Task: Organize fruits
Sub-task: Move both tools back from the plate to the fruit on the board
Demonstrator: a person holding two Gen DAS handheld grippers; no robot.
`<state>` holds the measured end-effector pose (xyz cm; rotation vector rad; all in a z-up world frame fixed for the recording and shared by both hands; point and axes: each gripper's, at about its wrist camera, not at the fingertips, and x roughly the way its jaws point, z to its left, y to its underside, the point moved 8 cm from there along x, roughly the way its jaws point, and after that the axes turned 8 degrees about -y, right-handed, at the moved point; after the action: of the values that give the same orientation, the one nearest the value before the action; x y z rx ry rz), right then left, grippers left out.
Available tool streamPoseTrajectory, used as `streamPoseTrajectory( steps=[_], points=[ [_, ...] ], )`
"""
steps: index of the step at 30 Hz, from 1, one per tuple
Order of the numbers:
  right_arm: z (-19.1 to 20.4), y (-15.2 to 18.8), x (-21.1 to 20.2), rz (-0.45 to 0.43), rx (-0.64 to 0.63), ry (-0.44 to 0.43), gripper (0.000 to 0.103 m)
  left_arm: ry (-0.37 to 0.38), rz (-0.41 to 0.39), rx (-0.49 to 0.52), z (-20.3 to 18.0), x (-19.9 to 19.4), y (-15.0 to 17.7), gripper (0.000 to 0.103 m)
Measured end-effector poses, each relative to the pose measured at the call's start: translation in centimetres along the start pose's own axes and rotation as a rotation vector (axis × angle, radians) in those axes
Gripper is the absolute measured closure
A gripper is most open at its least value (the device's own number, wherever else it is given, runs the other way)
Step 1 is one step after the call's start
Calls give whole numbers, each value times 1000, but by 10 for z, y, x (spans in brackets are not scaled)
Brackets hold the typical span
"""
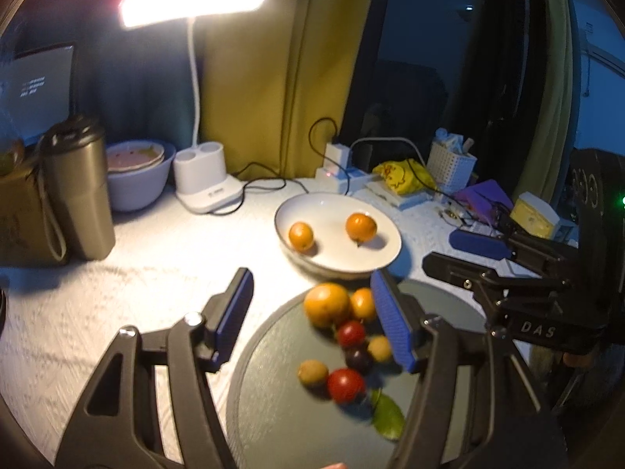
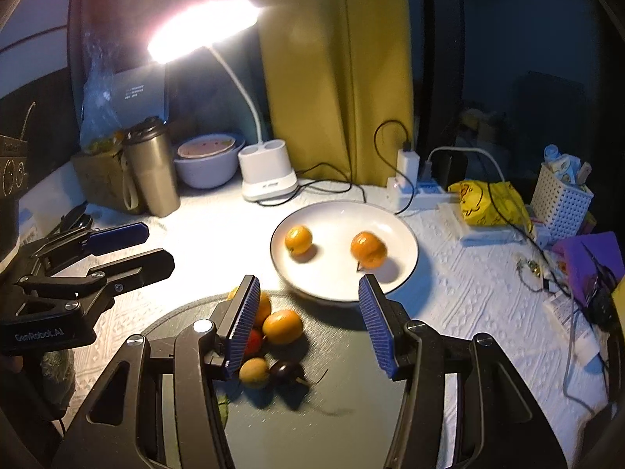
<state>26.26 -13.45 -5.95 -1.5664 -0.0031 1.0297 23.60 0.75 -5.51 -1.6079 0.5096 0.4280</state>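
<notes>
Both jaws stand open and empty: the left gripper point(image 1: 312, 320) hangs over the dark tray point(image 1: 273, 410), and the right gripper point(image 2: 310, 324) straddles tray and white plate point(image 2: 406, 234). The mixed fruit point(image 1: 343, 336) clusters at the tray's 12 o'clock edge. Two oranges point(image 2: 299, 239) already lie on the plate, likely sorted by kind.

Both grippers are tilting downward over the dark round tray point(image 1: 273, 410): the left gripper point(image 1: 312, 324) and right gripper point(image 2: 308, 328) are each standing open, holding nothing.
</notes>
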Motion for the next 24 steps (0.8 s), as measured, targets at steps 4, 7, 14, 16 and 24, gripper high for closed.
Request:
streamPoseTrajectory(
  steps=[4, 7, 14, 16, 24],
  points=[
    [9, 11, 5, 22, 0, -4, 47, -5, 16, -13, 9, -2, 14, 39],
    [17, 18, 10, 42, 0, -9, 47, -7, 32, -24, 17, -2, 24, 39],
    [35, 31, 25, 78, -2, -27, 47, -20, 71, -69, 39, 1, 45, 39],
    [40, 36, 32, 95, -4, -34, 47, -20, 80, -78, 44, 2, 48, 39],
    [61, 52, 44, 150, -15, -88, 48, -32, 103, -84, 56, 4, 57, 39]
  ],
)
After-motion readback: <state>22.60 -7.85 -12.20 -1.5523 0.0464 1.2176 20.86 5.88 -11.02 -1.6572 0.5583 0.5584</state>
